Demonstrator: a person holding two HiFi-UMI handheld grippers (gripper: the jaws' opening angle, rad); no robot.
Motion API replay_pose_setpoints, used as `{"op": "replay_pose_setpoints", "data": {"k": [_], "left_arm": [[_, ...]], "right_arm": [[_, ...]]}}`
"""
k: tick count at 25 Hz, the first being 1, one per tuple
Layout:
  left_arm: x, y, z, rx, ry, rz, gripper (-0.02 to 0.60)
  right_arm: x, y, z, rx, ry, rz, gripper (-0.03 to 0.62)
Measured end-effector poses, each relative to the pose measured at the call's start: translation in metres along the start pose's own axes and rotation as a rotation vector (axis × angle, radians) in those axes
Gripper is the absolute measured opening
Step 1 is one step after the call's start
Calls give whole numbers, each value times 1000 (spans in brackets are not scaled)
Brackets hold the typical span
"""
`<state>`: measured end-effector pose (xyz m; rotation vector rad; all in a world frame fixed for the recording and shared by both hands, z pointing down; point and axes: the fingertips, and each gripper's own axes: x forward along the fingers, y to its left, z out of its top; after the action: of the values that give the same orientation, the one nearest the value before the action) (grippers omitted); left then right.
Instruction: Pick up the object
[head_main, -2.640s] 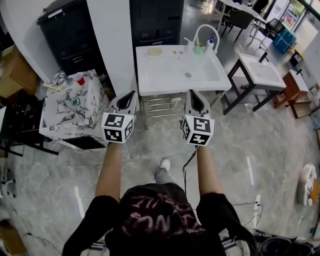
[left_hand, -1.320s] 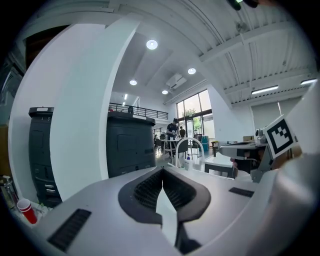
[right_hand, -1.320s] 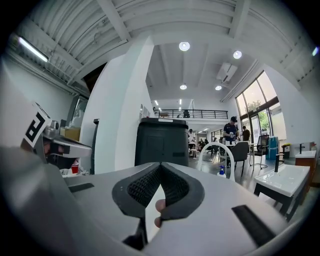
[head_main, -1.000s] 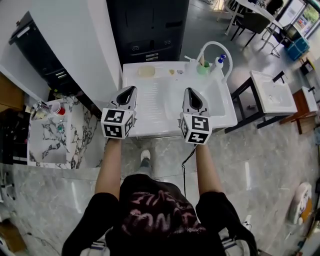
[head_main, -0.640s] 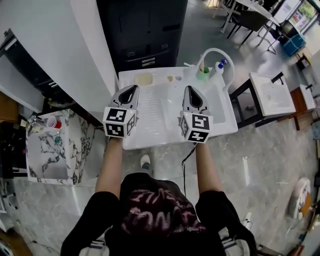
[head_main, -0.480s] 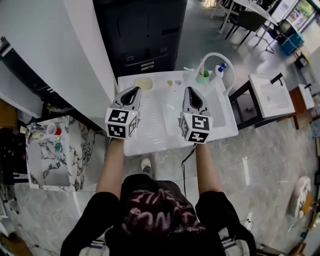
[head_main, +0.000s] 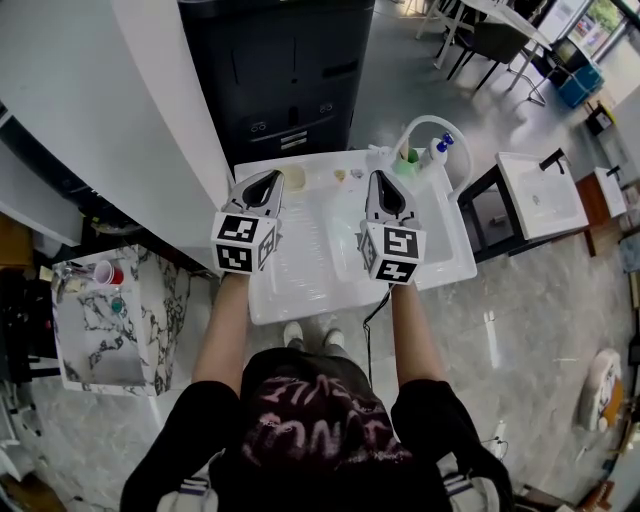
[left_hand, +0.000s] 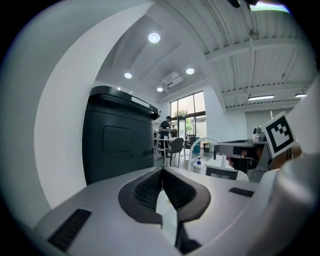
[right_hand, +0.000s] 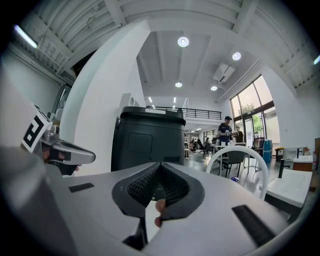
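Both grippers hang side by side over a white sink (head_main: 310, 285), pointing toward its back edge. The left gripper (head_main: 273, 176) has its jaws pressed together, the ribbed pads meeting at the tip with nothing between them. The right gripper (head_main: 377, 176) is closed the same way. In its own view a small pinkish shape shows in the slot just under the pads; it may be a fingertip, but the view is too poor to be sure.

The likeliest thing to pick up is a pale yellow sponge (head_main: 294, 177), lying on the sink's back edge near the back left corner. It sits just beside the tip of the left gripper, a little to its right, and well to the left of the right gripper. Neither gripper touches it, as far as the head view shows.

Further right along the back edge stand a green cup (head_main: 408, 157) and a bottle (head_main: 438, 150), under the arch of a white tap (head_main: 432, 122), near the back right corner. A dark cabinet (head_main: 280, 70) stands behind the sink, and both gripper views look straight at it.
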<state>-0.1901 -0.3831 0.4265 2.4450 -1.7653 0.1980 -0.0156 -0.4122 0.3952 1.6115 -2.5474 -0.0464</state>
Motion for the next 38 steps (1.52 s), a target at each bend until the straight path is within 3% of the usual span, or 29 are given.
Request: {"op": "replay_pose_setpoints", "data": {"k": [22,38], "left_arm": [[40,-3,14,26,11,62,17],[91,0,-68,18,191,6,17]], "right_arm": [[36,-29,9,18,-27,86,14],[50,-58,-9,23,-2,52,14]]}}
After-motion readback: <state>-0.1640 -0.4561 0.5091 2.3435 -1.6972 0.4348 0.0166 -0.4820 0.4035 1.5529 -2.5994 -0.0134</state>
